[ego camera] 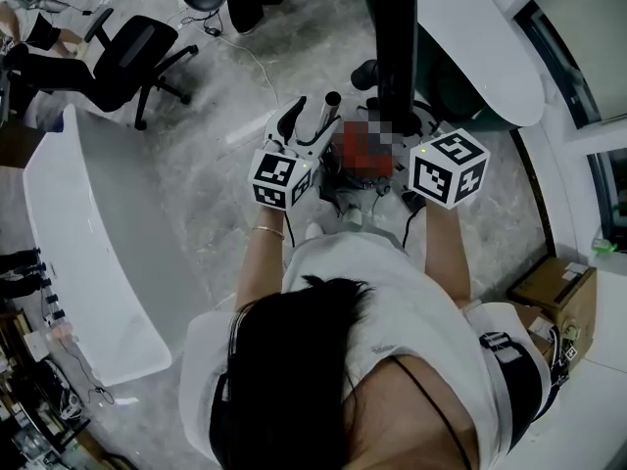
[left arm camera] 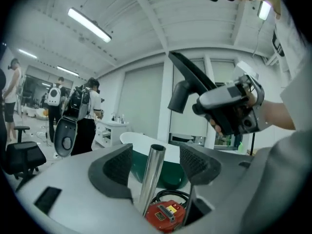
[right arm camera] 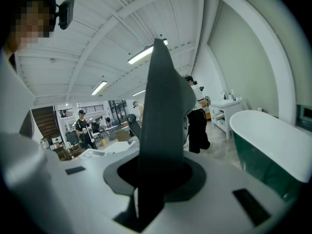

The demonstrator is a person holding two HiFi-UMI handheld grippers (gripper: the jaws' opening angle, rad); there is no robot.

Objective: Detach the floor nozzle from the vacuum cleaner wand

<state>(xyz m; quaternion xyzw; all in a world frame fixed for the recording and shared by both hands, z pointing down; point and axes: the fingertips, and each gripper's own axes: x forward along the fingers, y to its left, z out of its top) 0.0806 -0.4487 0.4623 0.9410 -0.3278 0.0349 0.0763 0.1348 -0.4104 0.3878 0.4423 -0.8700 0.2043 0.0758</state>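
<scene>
A white bathtub [ego camera: 88, 262] lies on the floor at the person's left. The black floor nozzle [ego camera: 395, 42] is off the wand. It is a flat slab whose long axis runs up and away from the person. Its lower end is clenched in the right claw [right arm camera: 156, 174], and its body rises from between those jaws. In the left gripper view its round neck points down and left, apart from the tube. The metal wand [left arm camera: 152, 177] stands nearly upright, open end on top, between the jaws of the left claw [left arm camera: 156, 157], which are released wide and clear of it. The red vacuum body [left arm camera: 165, 216] sits at the wand's foot.
</scene>
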